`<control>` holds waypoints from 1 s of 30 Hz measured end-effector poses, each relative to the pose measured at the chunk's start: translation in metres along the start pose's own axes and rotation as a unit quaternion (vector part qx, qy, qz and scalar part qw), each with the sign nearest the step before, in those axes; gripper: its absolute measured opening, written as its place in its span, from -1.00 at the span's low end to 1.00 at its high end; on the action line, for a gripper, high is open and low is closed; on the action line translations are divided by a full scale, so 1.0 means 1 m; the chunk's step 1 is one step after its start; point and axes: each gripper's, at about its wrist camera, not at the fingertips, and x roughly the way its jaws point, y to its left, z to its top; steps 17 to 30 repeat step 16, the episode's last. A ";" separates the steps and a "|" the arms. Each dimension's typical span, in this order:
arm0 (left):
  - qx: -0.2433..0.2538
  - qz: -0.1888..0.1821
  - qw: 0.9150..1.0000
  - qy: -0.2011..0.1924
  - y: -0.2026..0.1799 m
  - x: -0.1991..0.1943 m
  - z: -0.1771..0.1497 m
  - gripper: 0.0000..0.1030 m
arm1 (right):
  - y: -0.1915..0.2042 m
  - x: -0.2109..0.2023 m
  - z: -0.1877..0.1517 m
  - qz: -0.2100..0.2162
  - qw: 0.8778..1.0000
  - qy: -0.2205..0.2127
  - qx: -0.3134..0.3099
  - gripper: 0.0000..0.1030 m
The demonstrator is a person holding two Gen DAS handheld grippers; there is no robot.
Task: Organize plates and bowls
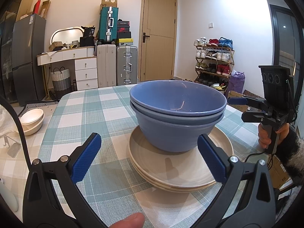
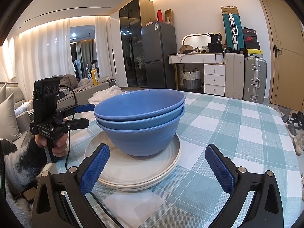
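Both grippers hang spread apart and hold nothing: the left gripper [image 1: 149, 153] faces the stack head-on, the right gripper [image 2: 157, 163] flanks it from the other side. Three nested blue bowls [image 1: 177, 114] sit on a pile of cream plates [image 1: 171, 169] on the checked tablecloth [image 1: 79, 110]. The stack looks stiff, glazed and probably slippery, heavy and breakable; I'd take a bowl by its rim, or a plate by its edge. Across the room, a cardboard box [image 2: 229, 10] atop the teal suitcase [image 2: 232, 31] reads "SF"; other labels are too small to read.
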 end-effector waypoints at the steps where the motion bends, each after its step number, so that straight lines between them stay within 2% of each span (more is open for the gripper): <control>1: 0.000 0.000 1.000 0.000 0.000 0.000 0.000 0.96 | 0.000 0.000 0.000 0.000 1.000 0.000 -0.001 0.99; 30: 0.001 0.001 1.000 0.001 0.001 0.001 -0.002 0.96 | 0.000 0.000 0.000 0.000 1.000 0.001 -0.002 0.99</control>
